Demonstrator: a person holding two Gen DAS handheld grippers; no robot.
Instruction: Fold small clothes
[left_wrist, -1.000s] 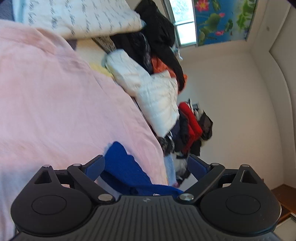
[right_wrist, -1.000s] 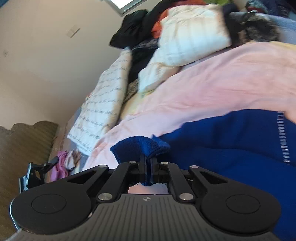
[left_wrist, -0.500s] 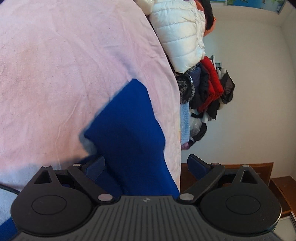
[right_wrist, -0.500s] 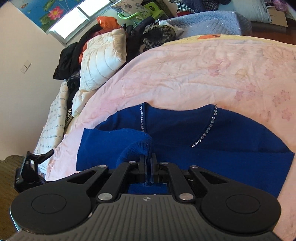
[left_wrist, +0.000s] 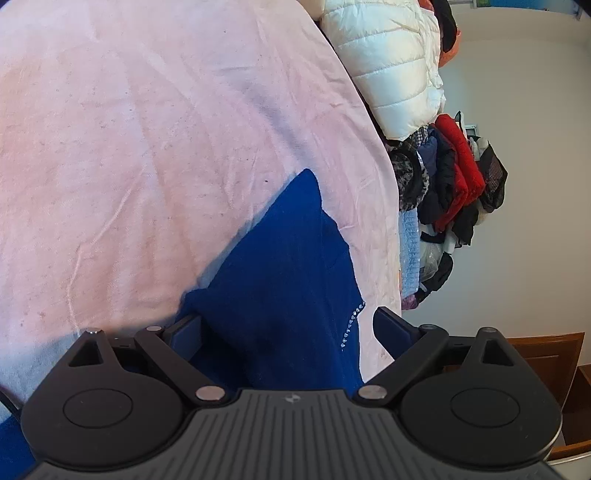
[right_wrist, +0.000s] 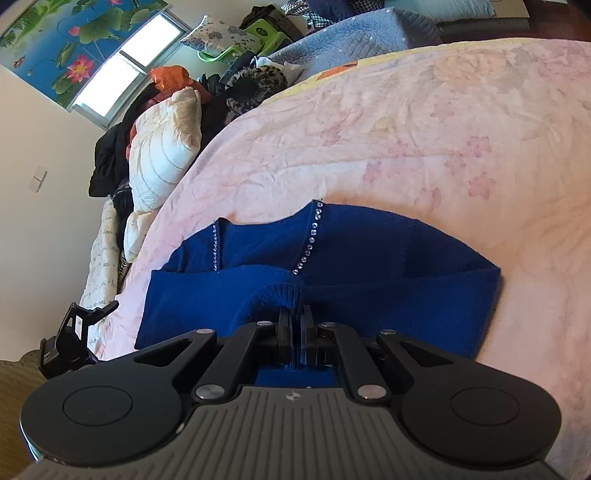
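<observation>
Left hand-held gripper: jaws spread wide, grasping nothing, over the blue sweater lying on the pink bedspread. Right hand-held gripper: jaws clenched on the sweater's ribbed cuff.

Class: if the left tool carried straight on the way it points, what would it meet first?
Probably the blue sweater: it lies between the open left tool fingers, with the pink blanket beyond. Depth is uncertain.

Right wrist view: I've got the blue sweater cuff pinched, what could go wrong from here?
The right gripper holds only the edge of the ribbed cuff, so it may slip during the fold. The left gripper is open over the blue sweater, pinning nothing, so the body could drag across the pink blanket.
</observation>
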